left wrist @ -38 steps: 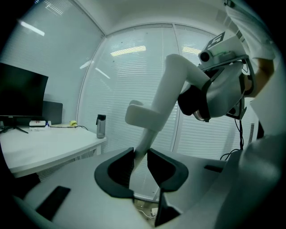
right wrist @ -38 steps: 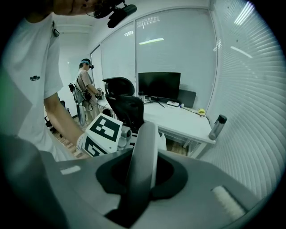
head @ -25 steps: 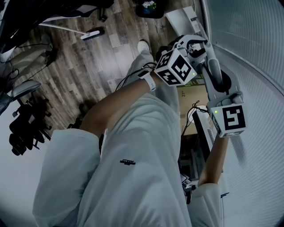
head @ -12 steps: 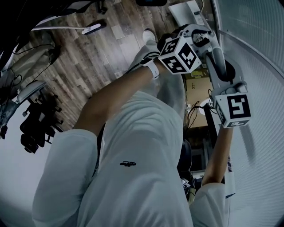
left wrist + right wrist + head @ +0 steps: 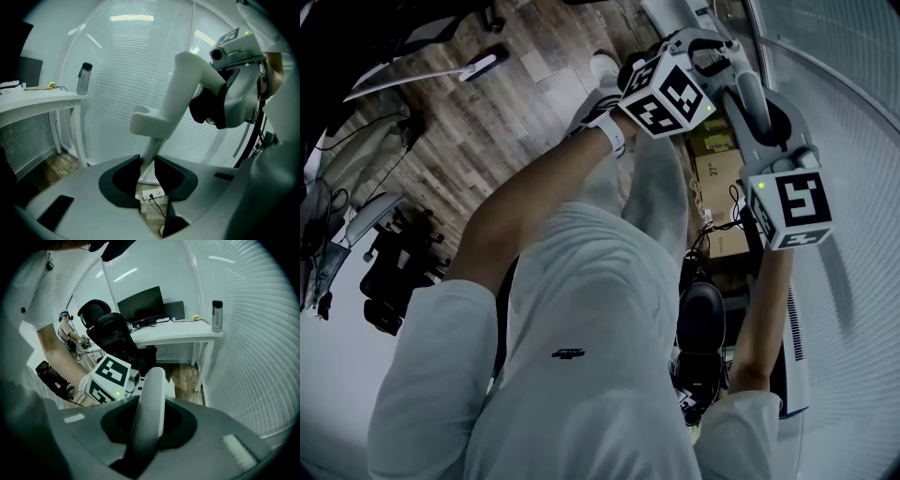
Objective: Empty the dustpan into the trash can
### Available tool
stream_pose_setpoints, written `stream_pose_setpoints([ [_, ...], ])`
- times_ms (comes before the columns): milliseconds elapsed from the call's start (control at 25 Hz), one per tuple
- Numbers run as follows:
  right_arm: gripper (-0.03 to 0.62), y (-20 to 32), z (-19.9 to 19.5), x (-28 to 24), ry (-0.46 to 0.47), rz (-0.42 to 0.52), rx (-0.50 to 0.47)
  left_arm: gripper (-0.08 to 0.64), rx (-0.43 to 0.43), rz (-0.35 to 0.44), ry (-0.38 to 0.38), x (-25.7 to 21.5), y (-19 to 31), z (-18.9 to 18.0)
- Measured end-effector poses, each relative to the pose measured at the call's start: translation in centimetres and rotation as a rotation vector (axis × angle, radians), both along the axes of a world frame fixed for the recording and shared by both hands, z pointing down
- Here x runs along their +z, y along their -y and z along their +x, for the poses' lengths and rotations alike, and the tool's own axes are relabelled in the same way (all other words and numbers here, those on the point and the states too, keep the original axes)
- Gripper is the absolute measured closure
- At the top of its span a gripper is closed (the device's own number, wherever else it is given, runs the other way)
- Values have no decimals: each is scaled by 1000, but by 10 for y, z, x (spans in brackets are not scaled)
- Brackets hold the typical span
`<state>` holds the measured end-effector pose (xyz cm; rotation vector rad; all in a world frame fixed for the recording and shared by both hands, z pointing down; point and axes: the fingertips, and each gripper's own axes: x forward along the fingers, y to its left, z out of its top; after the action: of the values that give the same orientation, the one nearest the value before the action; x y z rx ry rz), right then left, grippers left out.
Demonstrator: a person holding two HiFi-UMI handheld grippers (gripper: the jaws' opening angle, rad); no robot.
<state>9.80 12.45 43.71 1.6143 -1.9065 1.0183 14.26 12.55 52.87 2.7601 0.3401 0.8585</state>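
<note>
Both grippers hold one pale grey long handle (image 5: 757,122), seemingly the dustpan's. In the head view it runs down the right side, beside the window blinds. My left gripper (image 5: 146,164) is shut on its thin stem, below a hooked grip piece (image 5: 150,123). Higher on the handle (image 5: 185,86), the right gripper's body (image 5: 232,96) shows. My right gripper (image 5: 147,420) is shut around the rounded handle (image 5: 152,390), and the left gripper's marker cube (image 5: 110,378) sits just beyond it. I cannot make out the pan or a trash can.
A white desk (image 5: 180,337) holds a monitor (image 5: 140,305) and a bottle (image 5: 216,316), with a black office chair (image 5: 110,331) in front. A power strip (image 5: 152,193) and cables lie on the wood floor. A cardboard box (image 5: 717,197) stands by the blinds.
Both hands have come down together with the handle. In the head view the left gripper's cube has shifted a little upward. Both grips look the same.
</note>
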Motion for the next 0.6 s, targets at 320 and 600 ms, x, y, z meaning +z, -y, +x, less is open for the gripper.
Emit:
stream_pose_setpoints([
  [320, 514, -3, 15, 29, 46, 26, 9, 461, -28, -6, 40, 32, -3, 13],
  [600, 503, -2, 31, 33, 15, 17, -4, 462, -47, 9, 58, 34, -1, 26],
])
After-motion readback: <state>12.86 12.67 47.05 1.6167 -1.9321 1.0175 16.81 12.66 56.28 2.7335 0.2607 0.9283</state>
